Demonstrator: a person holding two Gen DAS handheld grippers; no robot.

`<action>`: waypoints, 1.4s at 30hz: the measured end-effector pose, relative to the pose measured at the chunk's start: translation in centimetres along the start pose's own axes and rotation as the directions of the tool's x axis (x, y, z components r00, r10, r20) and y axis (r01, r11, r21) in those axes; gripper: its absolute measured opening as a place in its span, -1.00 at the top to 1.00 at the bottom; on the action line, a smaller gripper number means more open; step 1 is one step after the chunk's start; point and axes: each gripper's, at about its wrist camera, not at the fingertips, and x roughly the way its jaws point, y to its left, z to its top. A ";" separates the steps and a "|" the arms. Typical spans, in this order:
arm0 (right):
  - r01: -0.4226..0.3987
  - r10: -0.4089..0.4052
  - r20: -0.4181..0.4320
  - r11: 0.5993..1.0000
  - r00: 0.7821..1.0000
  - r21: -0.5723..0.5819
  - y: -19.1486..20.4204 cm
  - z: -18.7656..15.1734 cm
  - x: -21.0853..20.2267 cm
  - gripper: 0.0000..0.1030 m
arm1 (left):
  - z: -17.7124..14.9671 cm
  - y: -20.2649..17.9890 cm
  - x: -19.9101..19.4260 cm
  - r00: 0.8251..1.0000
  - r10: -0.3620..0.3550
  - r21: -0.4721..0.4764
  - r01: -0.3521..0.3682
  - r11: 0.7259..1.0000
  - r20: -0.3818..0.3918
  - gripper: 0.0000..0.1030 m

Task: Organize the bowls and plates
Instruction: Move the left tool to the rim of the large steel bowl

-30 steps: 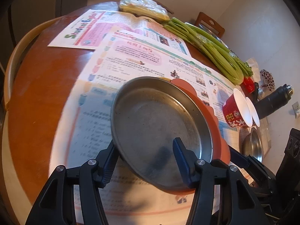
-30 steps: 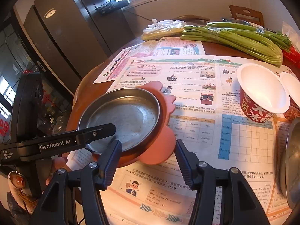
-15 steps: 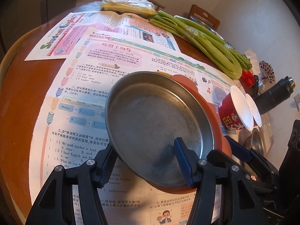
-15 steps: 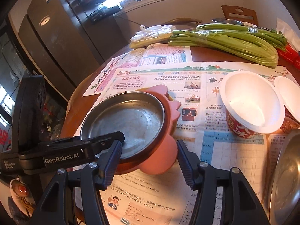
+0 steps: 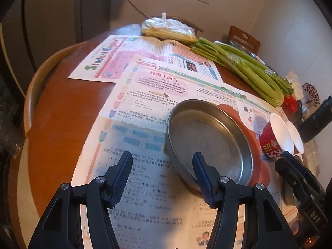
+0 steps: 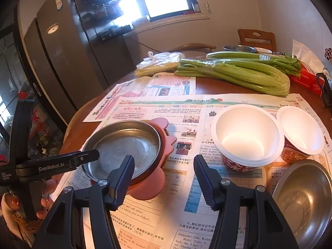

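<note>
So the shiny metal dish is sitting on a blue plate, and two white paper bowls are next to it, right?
Not quite. The metal dish sits on a pink plate with a scalloped edge, not a blue one. The right wrist view shows it clearly. The two white paper bowls are indeed next to it.

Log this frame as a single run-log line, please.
stage: metal plate nested on pink plate | left gripper: open, empty, beside stack | right gripper: open, empty | paper bowls untouched
</note>
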 end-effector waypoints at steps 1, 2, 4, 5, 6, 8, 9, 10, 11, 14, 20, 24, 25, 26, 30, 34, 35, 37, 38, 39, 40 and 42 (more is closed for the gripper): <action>-0.008 0.008 0.005 1.000 1.000 -0.001 -0.1 -0.1 -0.2 -0.16 | -0.3 -0.1 -0.5 1.000 -0.004 -0.003 0.004 1.000 0.009 -0.20; -0.009 0.009 0.011 1.000 1.000 -0.004 -0.2 -0.1 -0.5 -0.16 | -0.5 -0.2 -1.1 1.000 -0.012 -0.001 0.012 1.000 0.021 -0.20; -0.004 0.005 0.022 1.000 1.000 -0.008 -0.4 -0.1 -0.8 -0.16 | -0.8 -0.7 -2.5 0.998 -0.013 0.004 0.013 1.000 0.058 -0.20; -0.005 0.005 0.026 1.000 1.000 -0.008 -0.5 -0.1 -1.0 -0.16 | -0.8 -1.2 -3.2 0.997 -0.010 0.012 0.010 1.000 0.079 -0.20; -0.002 0.002 0.031 1.000 1.000 -0.008 -0.6 0.0 -1.2 -0.16 | -0.9 -1.6 -3.8 0.996 -0.006 0.019 0.005 1.000 0.093 -0.20; 0.003 -0.003 0.051 1.000 0.999 -0.007 -0.9 0.0 -1.9 -0.16 | -0.8 -2.7 -5.0 0.992 -0.004 0.042 -0.001 0.999 0.123 -0.20; 0.005 -0.005 0.057 1.000 0.998 -0.008 -1.0 -0.1 -2.2 -0.16 | -0.8 -3.3 -5.5 0.991 -0.013 0.050 0.006 0.999 0.132 -0.20; 0.009 -0.009 0.067 1.000 0.998 -0.008 -1.1 -0.1 -2.6 -0.16 | -0.7 -3.9 -6.1 0.990 -0.025 0.059 0.016 0.998 0.140 -0.20; 0.010 -0.010 0.079 1.000 0.997 -0.008 -1.2 -0.1 -3.1 -0.16 | -0.7 -4.5 -6.5 0.989 -0.032 0.068 0.022 0.997 0.146 -0.20; 0.020 -0.018 0.113 1.000 0.993 -0.016 -1.6 0.1 -4.6 -0.17 | -1.0 -6.7 -7.6 0.985 -0.054 0.104 0.037 0.994 0.165 -0.20; 0.051 -0.045 0.185 0.998 0.982 -0.023 -2.7 0.5 -8.3 -0.21 | -1.5 -10.3 -9.1 0.978 -0.110 0.152 0.083 0.985 0.178 -0.20; 0.067 -0.063 0.222 0.998 0.973 -0.011 -3.8 0.7 -10.5 -0.25 | -2.0 -12.4 -9.6 0.976 -0.141 0.180 0.110 0.977 0.168 -0.21; 0.074 -0.070 0.232 0.997 0.970 -0.008 -4.1 0.7 -11.0 -0.26 | -2.1 -13.0 -9.7 0.975 -0.148 0.194 0.115 0.974 0.165 -0.21; 0.083 -0.080 0.239 0.997 0.968 0.000 -4.4 0.8 -11.5 -0.26 | -2.2 -13.4 -9.9 0.974 -0.153 0.203 0.118 0.972 0.166 -0.21; 0.088 -0.087 0.263 0.996 0.961 0.008 -5.1 0.9 -12.8 -0.28 | -2.7 -14.6 -10.3 0.972 -0.159 0.221 0.119 0.968 0.171 -0.21; 0.071 -0.069 0.268 0.997 0.961 0.000 -5.3 1.0 -13.2 -0.30 | -2.9 -15.1 -10.5 0.973 -0.159 0.221 0.120 0.968 0.169 -0.21; 0.064 -0.061 0.274 0.998 0.960 -0.003 -5.4 1.1 -13.5 -0.30 | -2.9 -15.2 -10.6 0.972 -0.161 0.221 0.121 0.968 0.174 -0.21; 0.057 -0.052 0.294 0.998 0.954 -0.011 -5.4 1.2 -14.0 -0.30 | -2.8 -15.5 -10.9 0.968 -0.166 0.219 0.123 0.968 0.190 -0.21; 0.060 -0.053 0.306 0.998 0.951 -0.013 -5.5 1.2 -14.4 -0.31 | -2.9 -15.6 -10.9 0.966 -0.168 0.217 0.124 0.968 0.194 -0.21; 0.063 -0.055 0.318 0.998 0.947 -0.016 -5.5 1.1 -14.9 -0.31 | -2.9 -15.8 -10.9 0.967 -0.168 0.213 0.126 0.969 0.193 -0.21; 0.065 -0.056 0.324 0.998 0.944 -0.015 -5.7 1.0 -15.2 -0.32 | -2.9 -16.1 -10.8 0.967 -0.171 0.210 0.130 0.969 0.191 -0.21; 0.068 -0.059 0.335 0.998 0.940 -0.014 -6.0 0.9 -15.8 -0.35 | -3.1 -16.9 -10.6 0.968 -0.176 0.215 0.136 0.967 0.177 -0.21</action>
